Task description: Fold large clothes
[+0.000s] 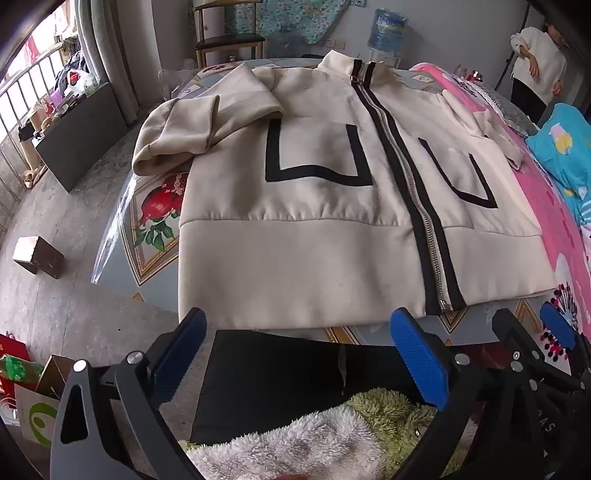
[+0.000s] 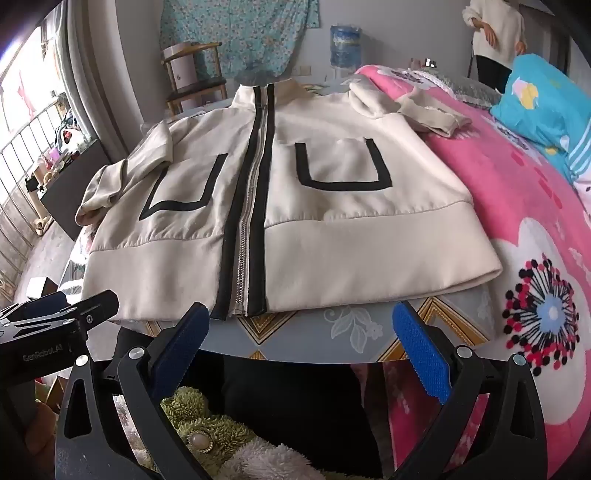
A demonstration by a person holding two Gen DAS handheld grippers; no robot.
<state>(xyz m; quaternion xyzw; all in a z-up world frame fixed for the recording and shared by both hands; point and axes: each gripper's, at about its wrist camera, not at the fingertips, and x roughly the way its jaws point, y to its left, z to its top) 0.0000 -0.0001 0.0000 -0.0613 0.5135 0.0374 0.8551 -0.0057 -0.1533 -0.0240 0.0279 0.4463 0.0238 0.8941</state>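
A cream zip-up jacket (image 1: 295, 240) (image 2: 351, 236) with black zipper trim and black U-shaped pocket outlines lies front-up on the patterned table (image 1: 155, 266) (image 2: 295, 338). Its hem faces me and its collar is at the far end. Its left sleeve (image 1: 192, 125) is bent across the chest, and the right sleeve (image 2: 424, 110) lies bunched near the pink blanket. My left gripper (image 1: 299, 354) hangs open just short of the hem, nothing between its blue pads. My right gripper (image 2: 301, 343) is open too, near the zipper's lower end, holding nothing. The two grippers sit side by side.
A pink flowered blanket (image 2: 535, 295) and a blue pillow (image 2: 535, 96) lie to the right of the jacket. A person (image 1: 535, 70) stands at the back right. A chair (image 1: 229, 40), a water jug (image 1: 388, 33) and floor boxes (image 1: 37, 254) surround the table.
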